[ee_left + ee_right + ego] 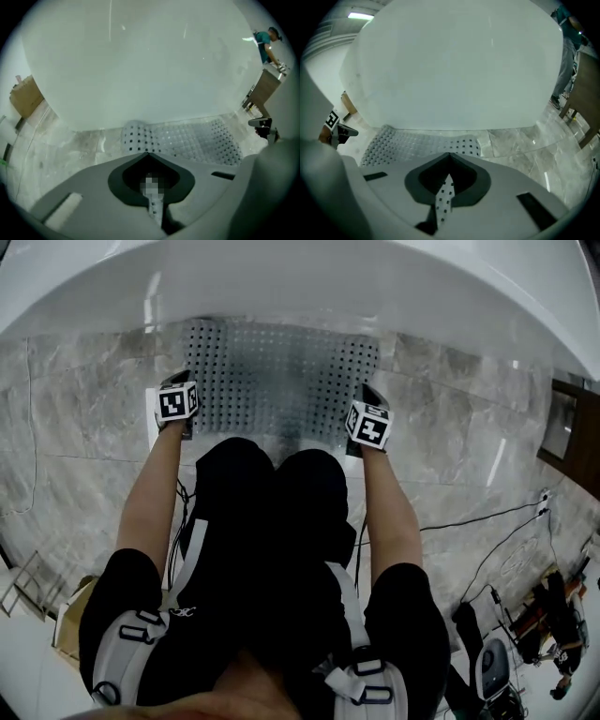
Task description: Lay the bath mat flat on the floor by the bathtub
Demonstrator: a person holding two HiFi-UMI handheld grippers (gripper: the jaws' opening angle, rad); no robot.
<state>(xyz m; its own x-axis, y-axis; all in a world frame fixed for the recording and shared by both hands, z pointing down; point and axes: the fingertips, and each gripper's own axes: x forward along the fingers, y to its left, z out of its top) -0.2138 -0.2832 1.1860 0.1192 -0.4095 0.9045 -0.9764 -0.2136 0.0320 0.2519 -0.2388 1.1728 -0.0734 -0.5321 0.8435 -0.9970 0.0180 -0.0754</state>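
Mat (277, 381) lies spread on the floor (84, 437), its far edge right against the tub (281, 277). I hold it by its two near corners, I judge to draw it square and flat. My left gripper (153, 199) is clamped on the left corner, a strip of mat pinched between its jaws. My right gripper (445, 193) is clenched likewise on the right corner.

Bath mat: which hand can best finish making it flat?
Left, probably. The left gripper and right gripper are both shut on the near edge of the bath mat, but its far corner on the left humps up against the bathtub. The right side looks flatter.
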